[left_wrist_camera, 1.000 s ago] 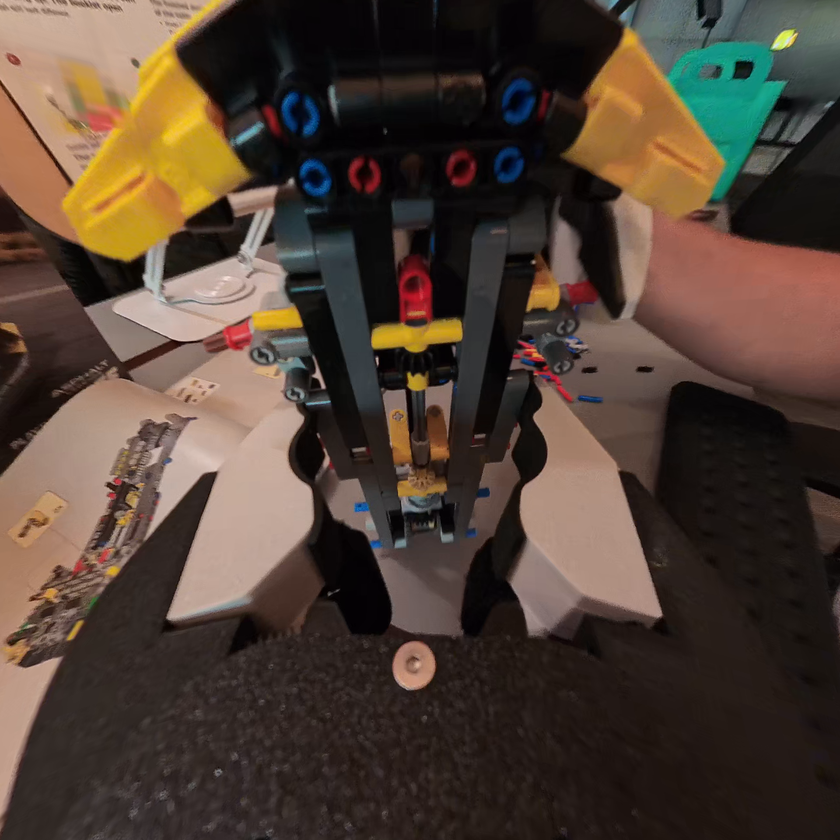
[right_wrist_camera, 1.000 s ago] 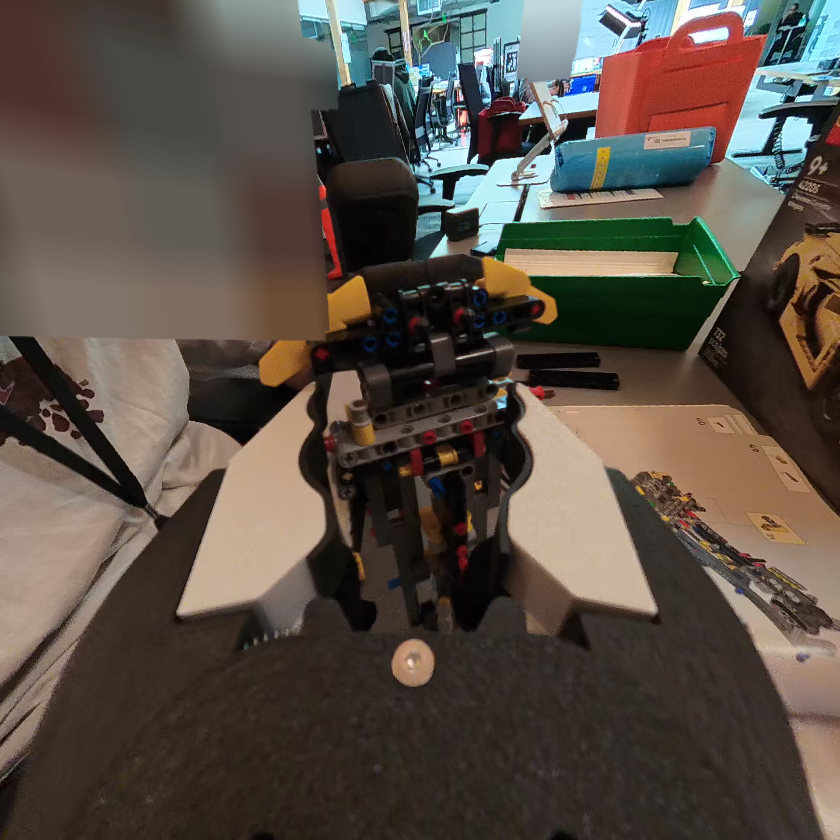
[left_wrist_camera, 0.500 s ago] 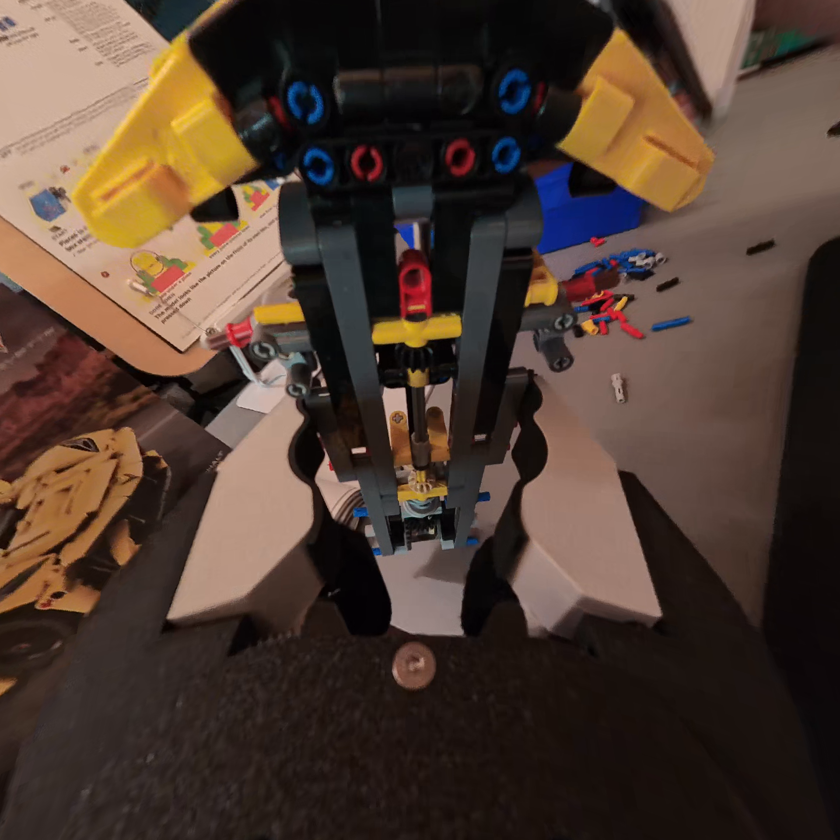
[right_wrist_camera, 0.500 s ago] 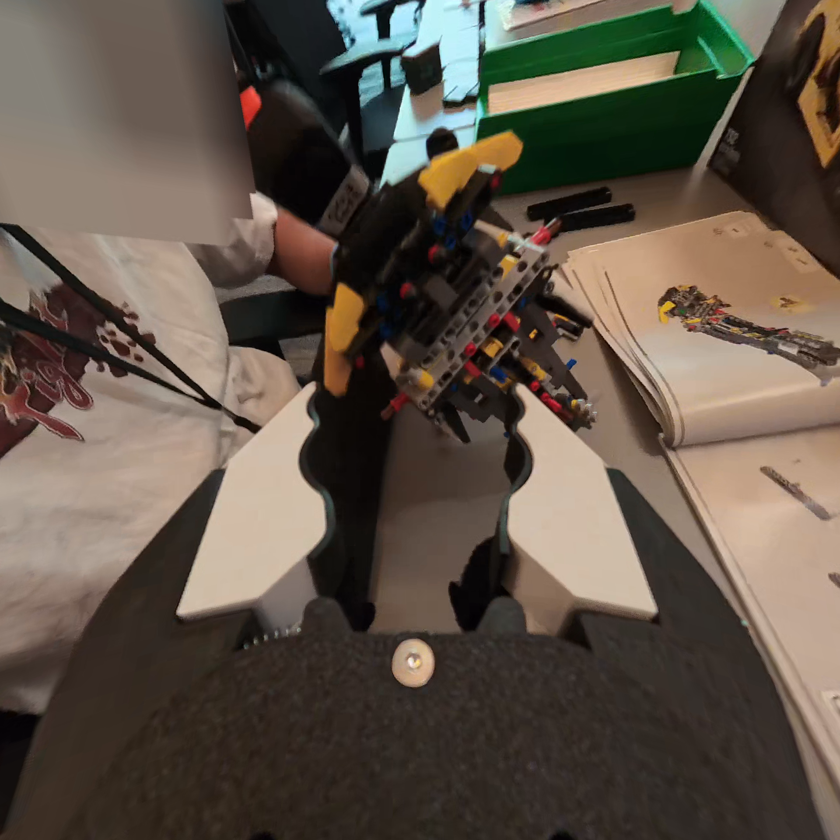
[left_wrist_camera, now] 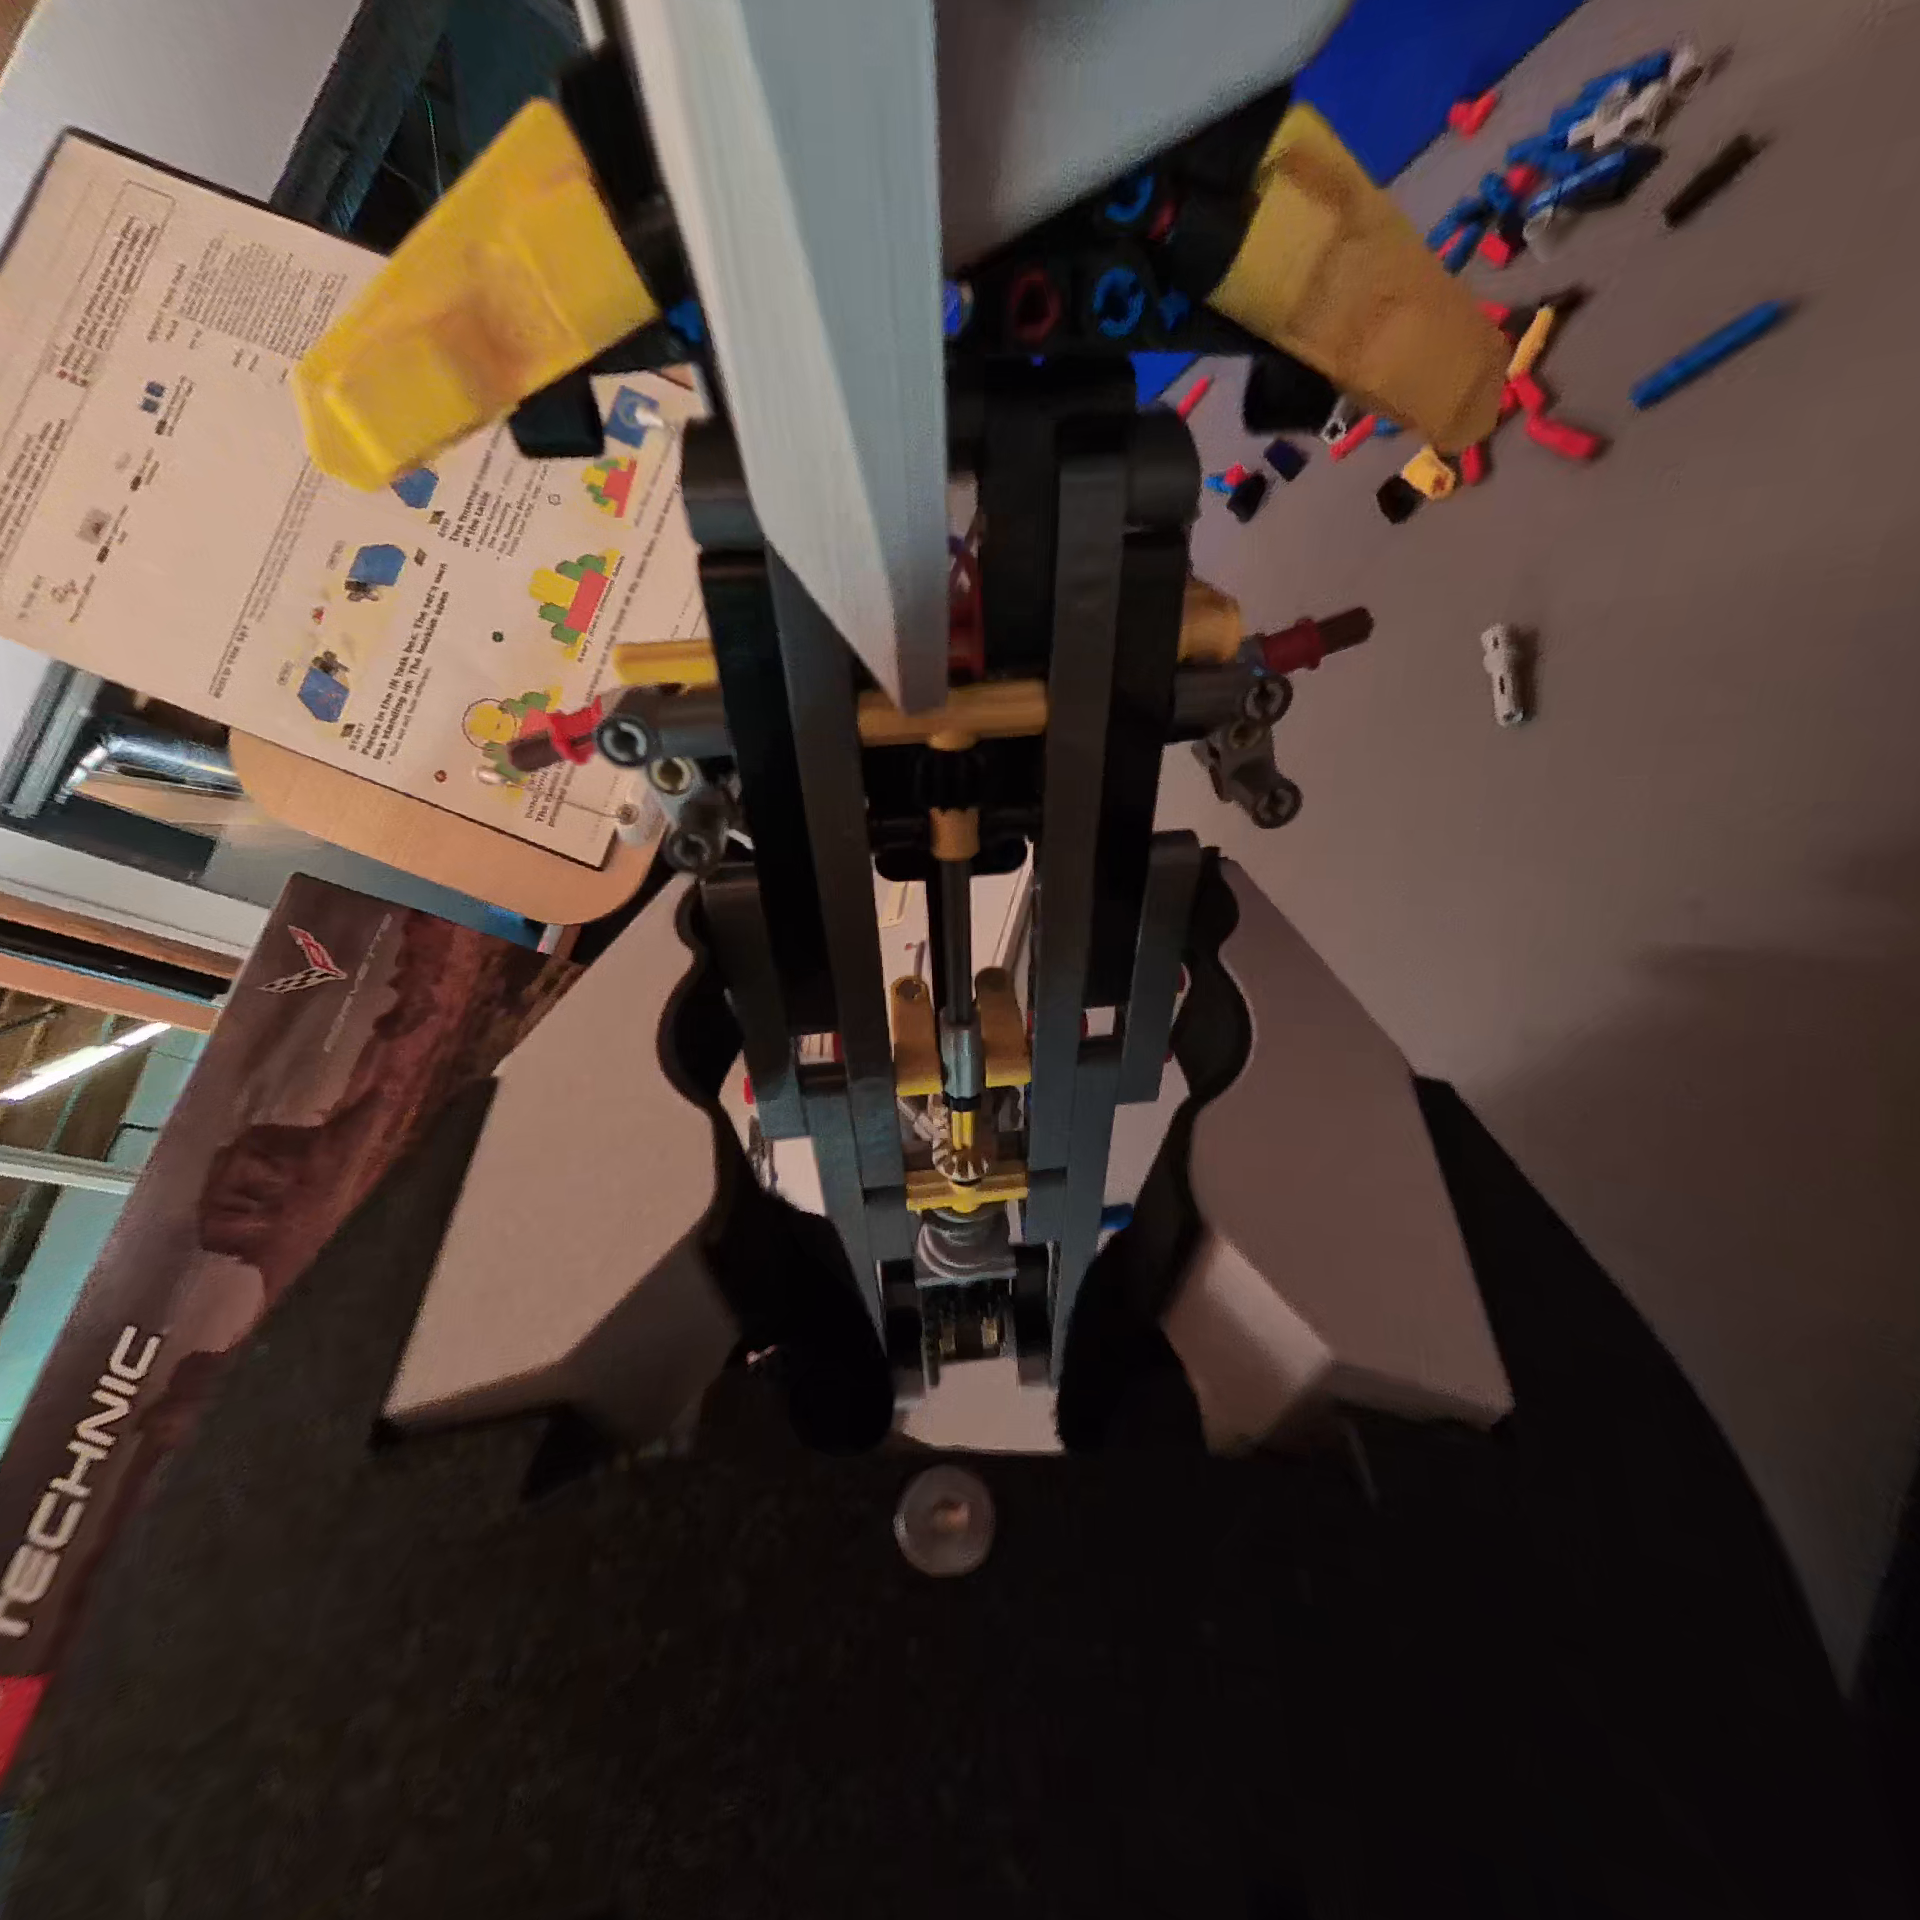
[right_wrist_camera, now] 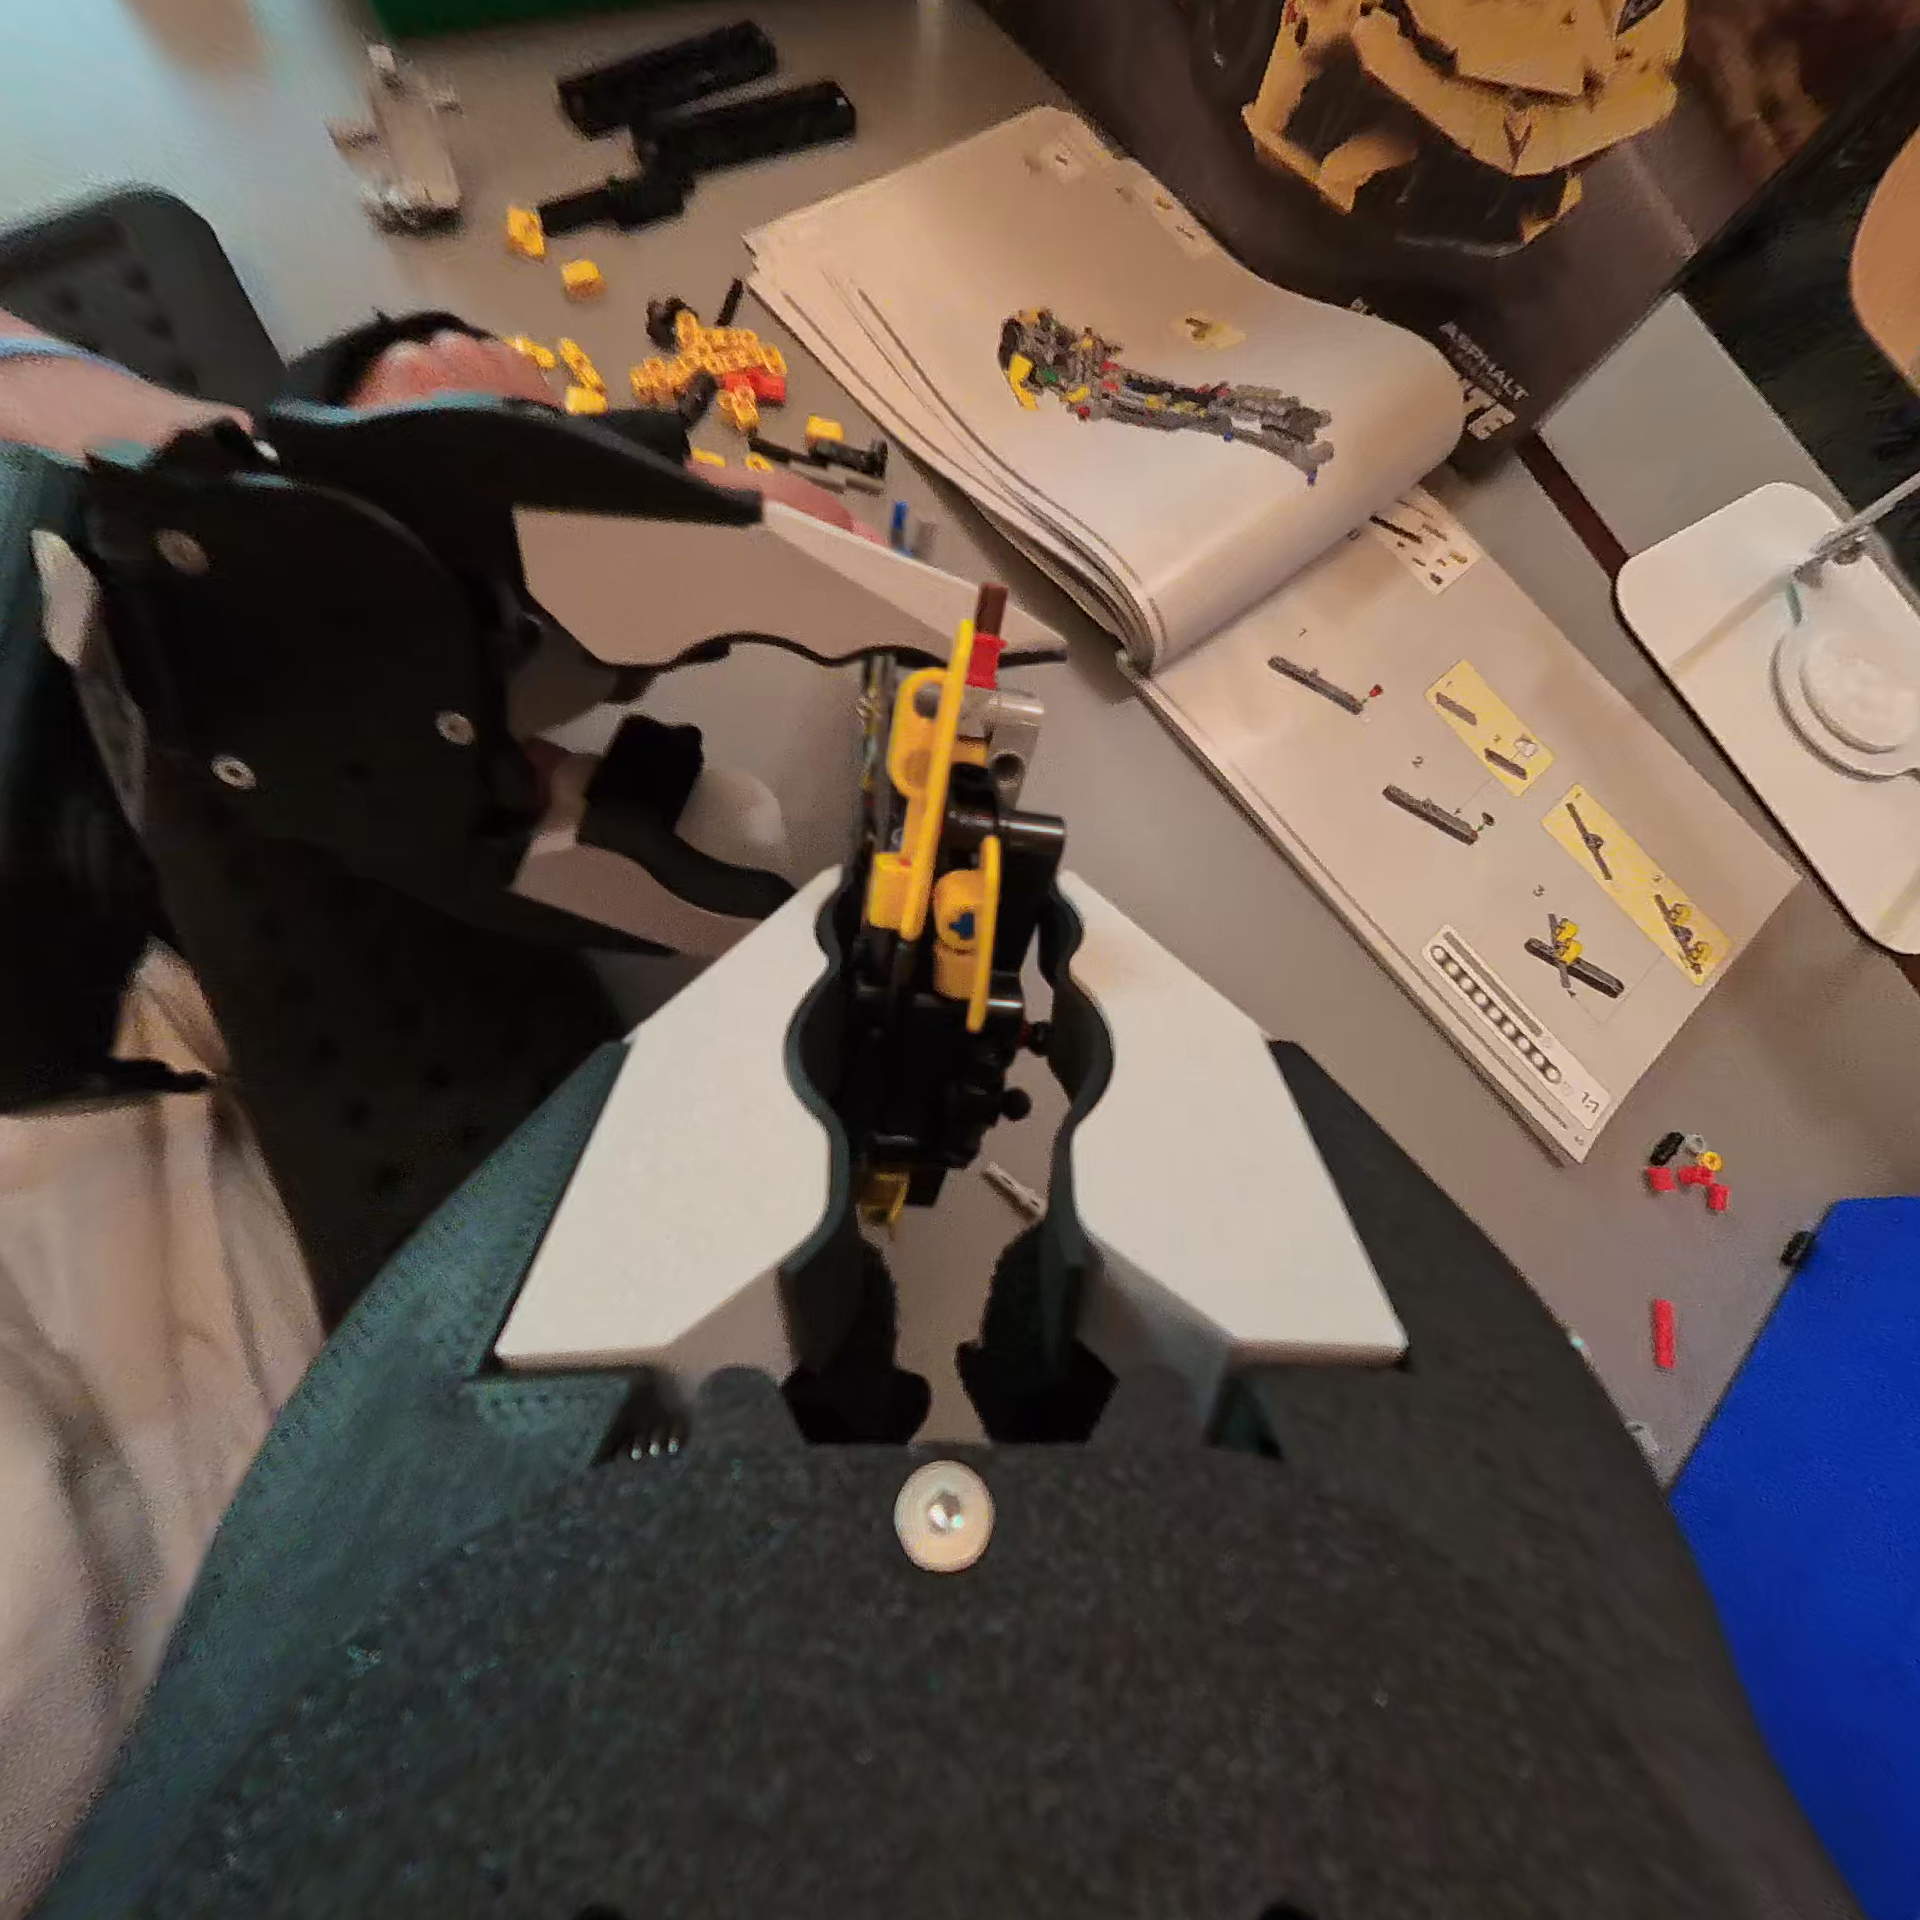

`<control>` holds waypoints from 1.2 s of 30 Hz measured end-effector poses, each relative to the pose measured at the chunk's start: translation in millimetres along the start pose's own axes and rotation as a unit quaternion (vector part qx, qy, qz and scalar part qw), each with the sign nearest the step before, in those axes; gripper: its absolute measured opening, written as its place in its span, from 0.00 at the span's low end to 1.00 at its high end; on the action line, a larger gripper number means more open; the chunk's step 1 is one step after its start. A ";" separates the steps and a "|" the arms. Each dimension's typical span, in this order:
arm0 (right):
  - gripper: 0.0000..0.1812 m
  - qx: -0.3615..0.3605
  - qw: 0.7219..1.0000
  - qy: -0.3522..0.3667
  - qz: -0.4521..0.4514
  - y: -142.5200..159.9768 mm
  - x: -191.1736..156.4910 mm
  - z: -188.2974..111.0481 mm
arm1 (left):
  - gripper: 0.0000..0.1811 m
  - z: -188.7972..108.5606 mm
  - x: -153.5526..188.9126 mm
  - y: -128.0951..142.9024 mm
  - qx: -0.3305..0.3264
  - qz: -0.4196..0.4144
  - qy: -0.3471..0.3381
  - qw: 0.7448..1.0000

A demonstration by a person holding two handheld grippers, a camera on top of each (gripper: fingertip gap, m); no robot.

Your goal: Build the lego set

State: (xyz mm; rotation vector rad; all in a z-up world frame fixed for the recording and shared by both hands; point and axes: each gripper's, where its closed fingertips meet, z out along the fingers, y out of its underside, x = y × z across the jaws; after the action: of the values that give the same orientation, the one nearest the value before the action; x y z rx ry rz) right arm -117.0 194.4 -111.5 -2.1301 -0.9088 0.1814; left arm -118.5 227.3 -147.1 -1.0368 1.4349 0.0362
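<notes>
Left wrist view shows the left gripper (left_wrist_camera: 961,1143) clenched on the chassis (left_wrist_camera: 935,831), held above the worktop (left_wrist_camera: 1558,883); the right gripper (right_wrist_camera: 940,1049) clamps its other end. Twisting between both could, I'd guess, pop pins loose onto the manual (right_wrist_camera: 1195,499).

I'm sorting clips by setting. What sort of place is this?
Probably a work desk used for hobby building: a grey table with an open instruction booklet, the set's box and scattered small plastic pieces.
</notes>
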 end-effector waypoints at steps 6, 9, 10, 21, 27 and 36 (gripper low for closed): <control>0.17 0.060 0.993 -0.098 0.014 21.8 6.3 19.5 | 0.47 3.0 16.0 13.5 -0.022 0.056 0.023 0.998; 0.16 0.068 0.988 -0.136 -0.022 35.9 18.3 37.4 | 0.43 -9.6 15.3 20.5 -0.002 0.032 0.058 0.998; 0.16 0.058 0.989 -0.130 -0.050 42.5 26.2 45.2 | 0.43 -14.7 9.3 26.0 -0.001 0.005 0.070 0.998; 0.16 0.049 0.980 -0.179 -0.070 49.4 55.9 79.7 | 0.40 -31.2 -32.7 105.4 -0.010 -0.290 0.211 0.933; 0.16 0.049 0.978 -0.196 -0.051 48.7 58.5 81.7 | 0.35 -24.4 -26.8 116.4 -0.033 -0.272 0.223 0.936; 0.23 0.038 0.980 -0.187 -0.061 54.7 58.3 83.5 | 0.28 -20.8 -19.3 118.3 -0.039 -0.266 0.236 0.934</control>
State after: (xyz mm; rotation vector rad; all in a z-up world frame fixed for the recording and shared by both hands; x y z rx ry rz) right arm -78.3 261.3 -197.5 -1.9960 -1.2252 0.5594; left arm -208.4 295.2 -192.9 -1.5429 1.5335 -0.5897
